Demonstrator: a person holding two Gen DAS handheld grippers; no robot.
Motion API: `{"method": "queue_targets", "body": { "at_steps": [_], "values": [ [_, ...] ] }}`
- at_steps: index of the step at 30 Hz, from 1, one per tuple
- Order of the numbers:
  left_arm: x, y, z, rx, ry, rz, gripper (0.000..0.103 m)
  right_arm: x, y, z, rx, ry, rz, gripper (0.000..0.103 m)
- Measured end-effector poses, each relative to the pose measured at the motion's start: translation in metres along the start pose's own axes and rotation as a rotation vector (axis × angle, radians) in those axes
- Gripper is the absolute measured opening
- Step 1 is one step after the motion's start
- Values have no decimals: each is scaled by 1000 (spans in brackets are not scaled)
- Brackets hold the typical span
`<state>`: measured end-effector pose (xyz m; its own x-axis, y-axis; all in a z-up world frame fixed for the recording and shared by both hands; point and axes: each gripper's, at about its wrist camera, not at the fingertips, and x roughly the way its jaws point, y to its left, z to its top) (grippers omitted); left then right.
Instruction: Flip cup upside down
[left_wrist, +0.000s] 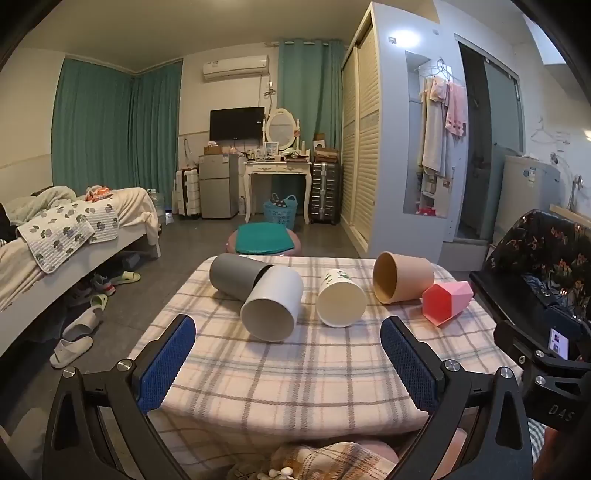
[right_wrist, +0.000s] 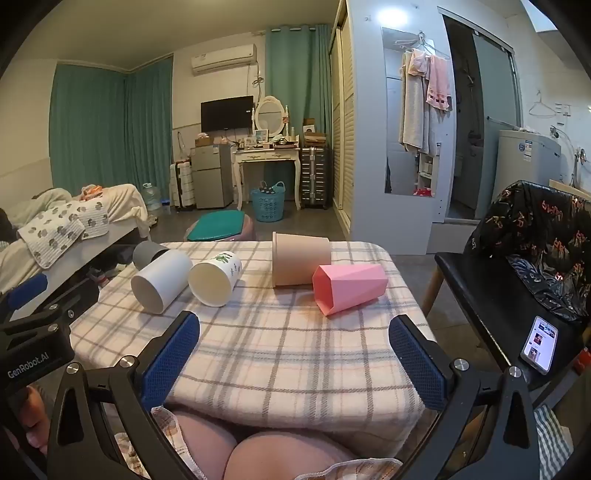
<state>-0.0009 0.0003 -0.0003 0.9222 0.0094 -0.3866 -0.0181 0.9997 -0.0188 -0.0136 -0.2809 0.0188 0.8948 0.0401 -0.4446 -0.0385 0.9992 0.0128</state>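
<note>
Several cups lie on their sides on a table with a plaid cloth (left_wrist: 295, 369): a grey cup (left_wrist: 236, 275), a white cup (left_wrist: 273, 304), a cream cup with a green print (left_wrist: 340, 301), a tan cup (left_wrist: 400, 277) and a pink faceted cup (left_wrist: 447, 301). The right wrist view shows the same row: grey cup (right_wrist: 147, 253), white cup (right_wrist: 160, 280), cream cup (right_wrist: 214, 281), tan cup (right_wrist: 299, 264), pink cup (right_wrist: 349, 288). My left gripper (left_wrist: 288, 332) is open and empty, short of the white and cream cups. My right gripper (right_wrist: 295, 328) is open and empty, short of the pink cup.
A black chair (right_wrist: 495, 295) with a dark floral bag and a lit phone (right_wrist: 539, 345) stands right of the table. A bed (left_wrist: 74, 236) is on the left with slippers on the floor. A round stool with a green cushion (left_wrist: 264, 240) sits beyond the table.
</note>
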Motion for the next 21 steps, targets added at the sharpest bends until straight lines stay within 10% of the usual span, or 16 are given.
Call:
{"method": "queue_targets", "body": {
  "at_steps": [21],
  "values": [
    [-1, 2, -1, -8, 3, -8, 103, 1, 1, -2, -4, 0, 0, 103]
  ]
}}
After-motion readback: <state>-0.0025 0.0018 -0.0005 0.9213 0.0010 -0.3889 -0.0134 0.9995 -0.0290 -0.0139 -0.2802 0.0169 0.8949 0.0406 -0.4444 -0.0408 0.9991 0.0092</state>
